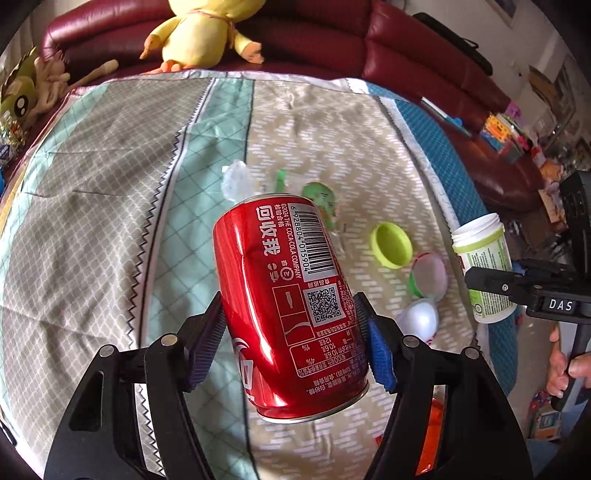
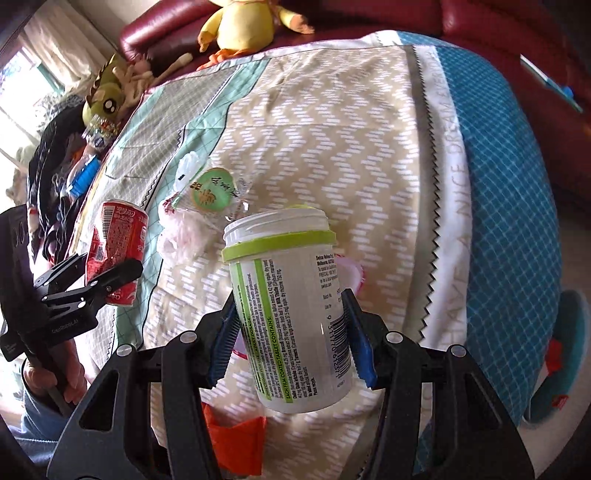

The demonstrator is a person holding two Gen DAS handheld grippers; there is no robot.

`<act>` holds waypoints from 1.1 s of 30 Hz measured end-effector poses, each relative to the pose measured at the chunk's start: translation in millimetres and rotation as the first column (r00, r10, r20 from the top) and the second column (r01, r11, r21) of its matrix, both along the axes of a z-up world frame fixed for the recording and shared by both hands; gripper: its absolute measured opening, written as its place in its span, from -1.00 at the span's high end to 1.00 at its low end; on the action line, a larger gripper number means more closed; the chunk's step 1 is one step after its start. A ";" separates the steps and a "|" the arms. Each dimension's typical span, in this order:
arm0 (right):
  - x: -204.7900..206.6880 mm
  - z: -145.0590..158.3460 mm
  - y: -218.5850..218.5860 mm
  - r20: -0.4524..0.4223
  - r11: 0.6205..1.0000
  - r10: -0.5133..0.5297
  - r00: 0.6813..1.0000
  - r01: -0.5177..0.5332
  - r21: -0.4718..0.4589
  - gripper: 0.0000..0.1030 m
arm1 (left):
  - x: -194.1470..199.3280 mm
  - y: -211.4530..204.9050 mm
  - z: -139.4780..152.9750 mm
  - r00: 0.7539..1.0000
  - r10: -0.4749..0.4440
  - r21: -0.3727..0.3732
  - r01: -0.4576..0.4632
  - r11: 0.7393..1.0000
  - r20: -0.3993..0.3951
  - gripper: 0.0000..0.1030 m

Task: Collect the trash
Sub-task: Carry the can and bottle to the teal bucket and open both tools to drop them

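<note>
My left gripper (image 1: 291,332) is shut on a dented red Coca-Cola can (image 1: 284,295) and holds it above the patterned cloth; the can also shows in the right wrist view (image 2: 118,251). My right gripper (image 2: 290,332) is shut on a white open pill bottle with a green label (image 2: 288,310), also seen at the right edge of the left wrist view (image 1: 484,266). On the cloth lie a lime-green lid (image 1: 391,245), a clear wrapper with a green round label (image 2: 212,192), crumpled white tissue (image 1: 236,181), and a pink-and-green plastic cup (image 1: 428,275).
The table is covered by a patchwork cloth (image 1: 92,221). A dark red sofa (image 1: 406,40) with a yellow plush duck (image 1: 199,33) stands behind. An orange bag (image 2: 236,439) sits below my right gripper. Clutter and toys lie at the far left (image 2: 92,110).
</note>
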State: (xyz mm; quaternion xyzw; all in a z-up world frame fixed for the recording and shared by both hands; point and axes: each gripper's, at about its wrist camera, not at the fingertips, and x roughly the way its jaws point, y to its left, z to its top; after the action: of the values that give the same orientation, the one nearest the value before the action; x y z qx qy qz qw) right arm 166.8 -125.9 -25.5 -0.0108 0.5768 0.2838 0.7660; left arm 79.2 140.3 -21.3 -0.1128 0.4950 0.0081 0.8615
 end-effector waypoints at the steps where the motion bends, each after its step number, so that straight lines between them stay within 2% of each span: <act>1: -1.7 -0.9 -12.3 -0.003 1.000 -0.027 1.000 0.027 0.009 0.00 | 3.6 -11.6 0.6 1.000 -0.023 0.002 0.023 1.000 -0.002 -0.34; 6: -8.1 -3.1 -80.6 -0.017 0.984 -0.168 0.986 0.169 0.050 0.00 | 21.6 -74.5 5.6 0.989 -0.151 0.018 0.151 0.988 0.001 -0.34; 10: -12.5 2.3 -150.3 -0.005 0.947 -0.309 0.951 0.309 0.088 0.00 | 39.9 -132.3 8.6 0.965 -0.263 0.032 0.264 0.964 -0.008 -0.34; 14: -20.0 9.3 -226.3 0.017 0.885 -0.454 0.891 0.449 0.118 0.00 | 56.8 -199.8 12.2 0.921 -0.388 0.045 0.388 0.920 -0.012 -0.34; 21: -39.7 3.1 -345.0 0.022 0.752 -0.652 0.758 0.642 0.148 0.00 | 83.3 -315.1 7.4 0.834 -0.550 0.051 0.551 0.833 -0.035 -0.34; 24: -44.1 -7.9 -374.5 0.004 0.714 -0.693 0.721 0.685 0.145 0.00 | 92.1 -353.7 1.0 0.803 -0.594 0.044 0.596 0.802 -0.047 -0.34; 28: -48.8 -25.1 -401.2 -0.030 0.674 -0.729 0.684 0.724 0.147 0.00 | 102.5 -394.0 -10.3 0.775 -0.628 0.041 0.631 0.775 -0.070 -0.34; 33: -48.8 -40.7 -420.9 -0.060 0.652 -0.744 0.665 0.743 0.153 0.00 | 114.7 -430.2 -26.2 0.756 -0.647 0.035 0.652 0.757 -0.101 -0.34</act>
State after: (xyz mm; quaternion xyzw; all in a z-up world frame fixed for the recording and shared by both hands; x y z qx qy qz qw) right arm 118.0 -546.7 -66.3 0.2881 0.5023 -0.0081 0.8152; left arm 193.9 -289.9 -47.5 0.0958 0.5377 -0.2697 0.7931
